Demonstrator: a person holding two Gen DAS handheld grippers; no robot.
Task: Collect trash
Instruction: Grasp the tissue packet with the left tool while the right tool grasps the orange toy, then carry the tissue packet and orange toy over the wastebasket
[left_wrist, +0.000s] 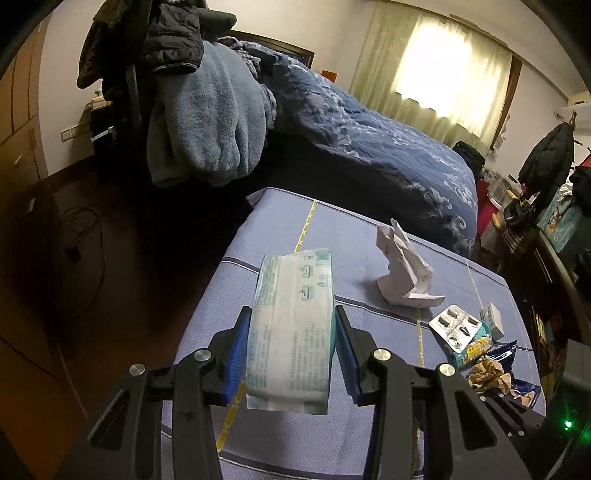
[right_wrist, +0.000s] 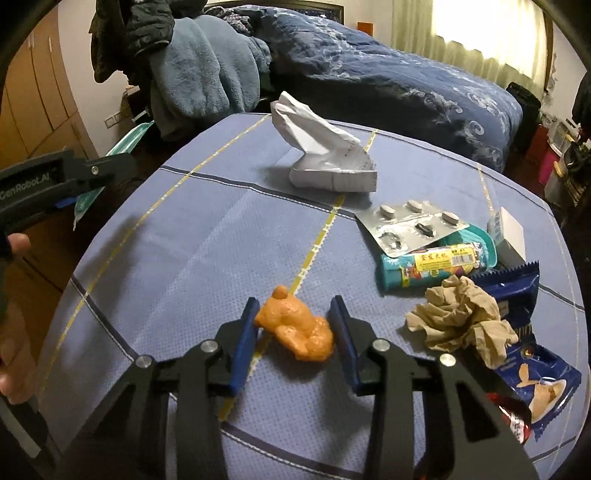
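**Trash pickup: both grippers on items over the blue cloth**

Wrapper first: my left gripper (left_wrist: 291, 345) is clamped on a long white-and-teal plastic wrapper (left_wrist: 291, 325), blue pads pressing both long sides, pack standing lengthwise between the fingers and lifted clear of the cloth. From the right wrist cam I see that same gripper at the far left edge, off the table side, w/ teal plastic poking out of it and a person's fingers (right_wrist: 16, 245) on the handle.

Moving right, my right gripper (right_wrist: 293, 325) sits low over the blue tablecloth (right_wrist: 184, 236). An orange peel piece (right_wrist: 295, 328) lies between its pads; both pads look to be touching it, so I read it as gripped, peel resting on the cloth.

Further back, center-right, a crumpled white paper (right_wrist: 325, 155) stands on the cloth, apart from everything. Right of it, a foil pill blister (right_wrist: 410, 225) leans on a teal tube-shaped packet (right_wrist: 436, 266), w/ a small white box (right_wrist: 511, 236) just beside. Nearest the right edge: a wadded brown paper (right_wrist: 461, 317) on top of a dark blue snack bag (right_wrist: 532, 369).
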